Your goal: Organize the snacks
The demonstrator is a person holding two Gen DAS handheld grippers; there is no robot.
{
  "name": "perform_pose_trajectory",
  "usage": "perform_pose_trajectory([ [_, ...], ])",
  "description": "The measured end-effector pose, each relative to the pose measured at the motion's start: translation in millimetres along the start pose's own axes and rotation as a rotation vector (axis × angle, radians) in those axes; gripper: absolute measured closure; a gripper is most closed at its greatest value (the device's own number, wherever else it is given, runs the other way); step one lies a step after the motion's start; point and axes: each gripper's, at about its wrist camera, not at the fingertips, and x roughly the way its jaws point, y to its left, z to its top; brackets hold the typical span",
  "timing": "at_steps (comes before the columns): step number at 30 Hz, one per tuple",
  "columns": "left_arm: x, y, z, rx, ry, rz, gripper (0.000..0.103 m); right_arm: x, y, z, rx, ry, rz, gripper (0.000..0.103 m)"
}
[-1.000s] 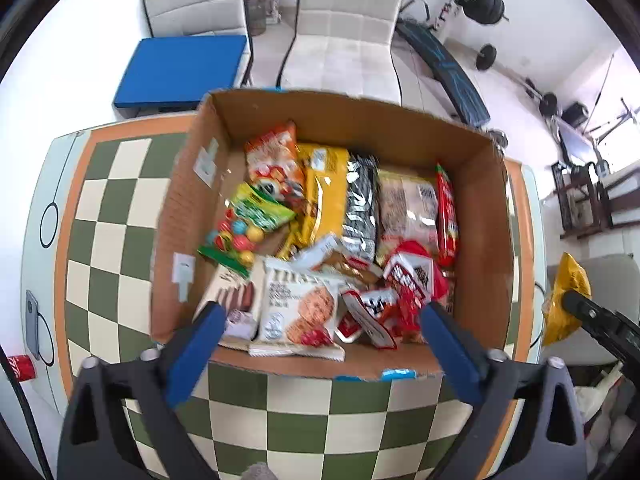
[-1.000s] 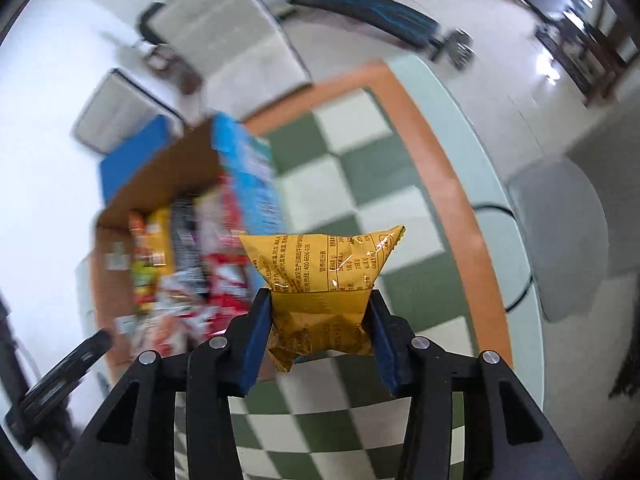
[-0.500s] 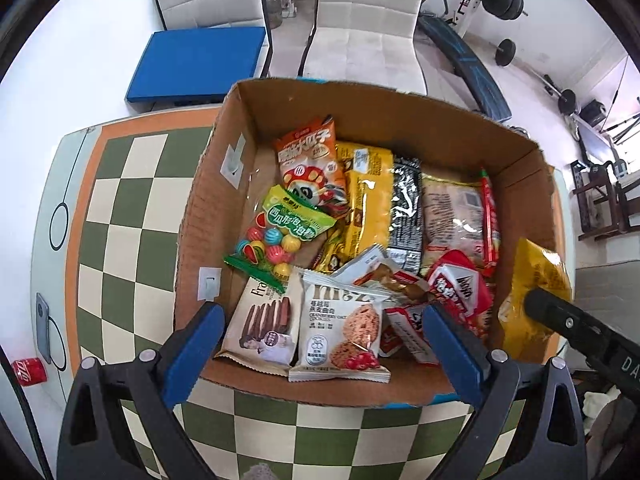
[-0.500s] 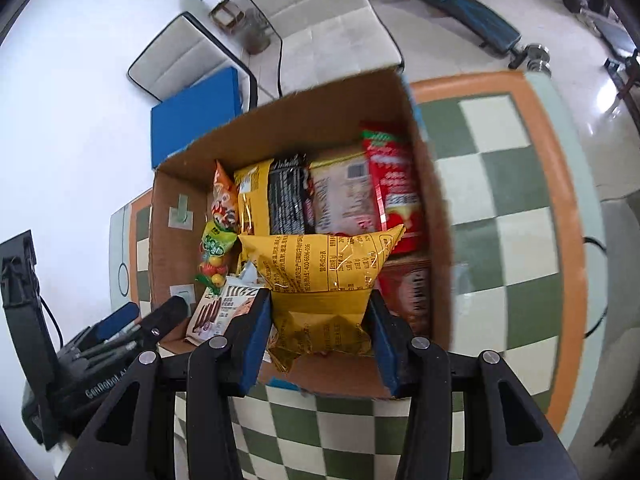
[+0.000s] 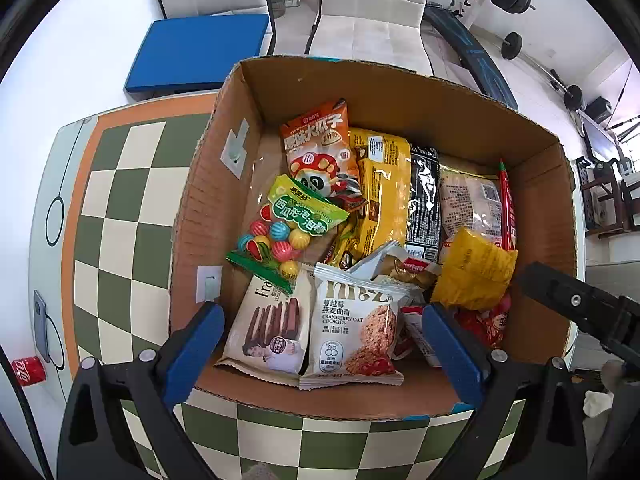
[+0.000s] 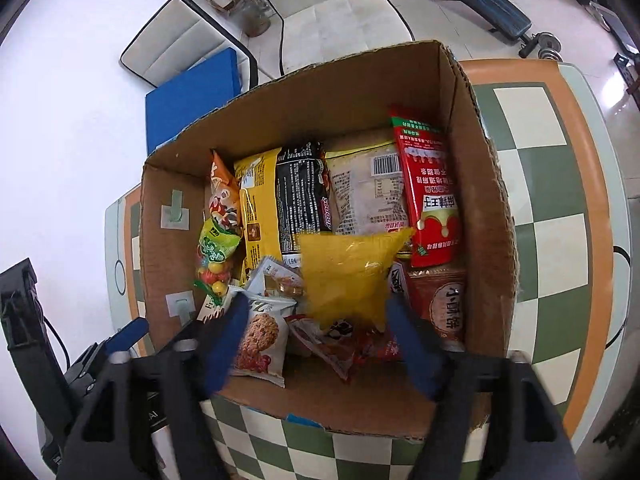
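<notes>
Opening right tongs [image 6: 316,332], yellow packet [image 6: 348,276] freed

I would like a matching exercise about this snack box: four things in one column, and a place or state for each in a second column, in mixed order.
Things:
1. yellow packet
2. cookie packet
3. red packet
4. left gripper

Places or states:
a. open, nothing between its fingers
b. upright against the right wall of the box
c. blurred, above the snacks, between the open right gripper fingers
d. flat at the near wall, beside a chocolate wafer packet

Pairs: 1-c, 2-d, 3-b, 4-a
</notes>
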Motion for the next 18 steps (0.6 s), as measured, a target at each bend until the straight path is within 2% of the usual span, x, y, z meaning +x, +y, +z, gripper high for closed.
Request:
perform_pose_trajectory([
  [6,-7.0,1.3,-1.8,0.004,-0.011,-0.01,0.001,-10.8,-3.0,-5.6,-0.02,-0.018,-0.072,0.018],
  [10,-13.6,3.2,-6.0,0.009,-0.032,-0.011,0.001,-18.9,-3.1,-18.6,-0.062,-0.052,-0.16,0.013],
  [18,-29.5,0.6,-20.0,0.039,-0.045,-0.016,0.001,-32.3,-4.9,-45.8,-0.089,-0.106,-0.194,0.01],
])
